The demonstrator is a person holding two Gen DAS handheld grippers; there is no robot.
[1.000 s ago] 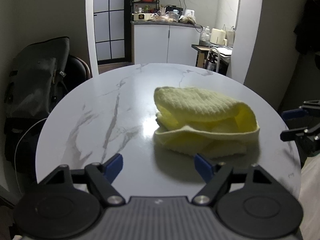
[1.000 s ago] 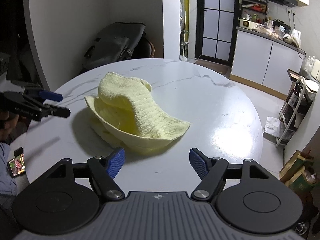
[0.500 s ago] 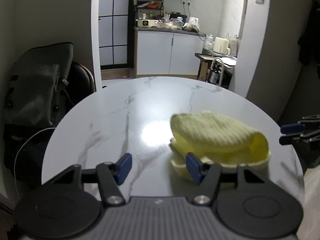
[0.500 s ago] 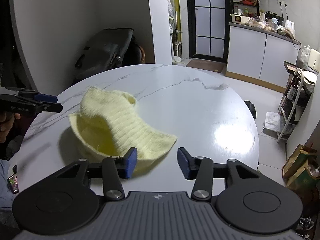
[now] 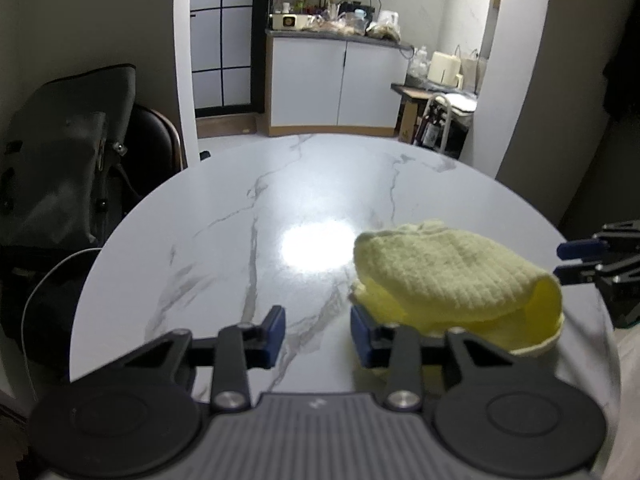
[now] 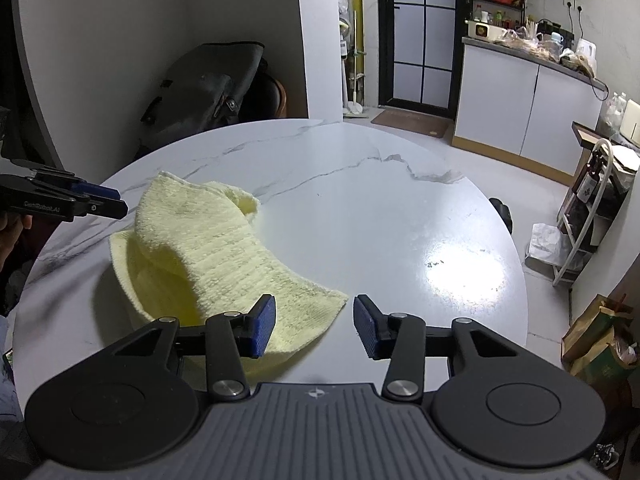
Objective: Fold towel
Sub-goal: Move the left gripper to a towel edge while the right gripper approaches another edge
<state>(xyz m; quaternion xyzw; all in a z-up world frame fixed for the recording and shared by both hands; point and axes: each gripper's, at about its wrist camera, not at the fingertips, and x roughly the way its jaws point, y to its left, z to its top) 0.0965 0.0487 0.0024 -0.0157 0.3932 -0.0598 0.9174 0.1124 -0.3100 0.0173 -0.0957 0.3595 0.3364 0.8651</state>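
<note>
towel: pale yellow knitted cloth towel (image 5: 452, 272), ribbed weave on the outer face, brighter lemon yellow in the inner fold
worktop: round white marble worktop (image 5: 280, 208) with thin grey veins, one glossy white glare patch
left tongs: black frame left tongs (image 5: 316, 336), dark blue ribbed pads (image 5: 276, 324), grey ridged body, silver screw heads
right tongs: black frame right tongs (image 6: 314, 326), dark blue textured pads (image 6: 366, 326)
bag: dark grey fabric bag (image 5: 68, 168) on a black chair
cabinets: white kitchen cabinets (image 5: 340, 80) with a dark top
door: black-framed gridded glass door (image 6: 420, 40)
</note>
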